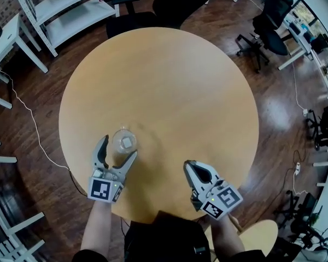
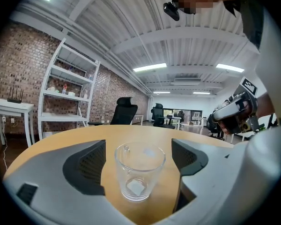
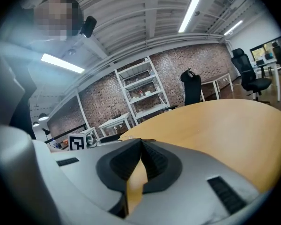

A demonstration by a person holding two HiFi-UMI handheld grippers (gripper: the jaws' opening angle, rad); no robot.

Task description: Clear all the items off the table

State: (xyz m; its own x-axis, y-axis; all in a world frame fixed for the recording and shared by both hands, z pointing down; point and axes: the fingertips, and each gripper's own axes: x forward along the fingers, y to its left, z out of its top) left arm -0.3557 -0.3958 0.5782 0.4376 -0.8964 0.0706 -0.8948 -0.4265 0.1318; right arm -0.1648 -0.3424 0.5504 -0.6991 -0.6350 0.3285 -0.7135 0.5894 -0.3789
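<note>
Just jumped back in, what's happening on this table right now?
A person holds a pair of tongs in each hand at a round wooden table. The left tongs are open around a clear glass cup that stands upright near the person's edge, with a gap on both sides, so it is not gripped yet. The right tongs are shut and empty. The cup is the only item visible on the table.

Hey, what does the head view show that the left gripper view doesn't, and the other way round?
Head view only: the whole round table from above and the floor around it. Left gripper view only: the ceiling lights, and the glass seen side-on. Both: the glass standing between the left tool's open jaws, touching neither, plus the right tool.
</note>
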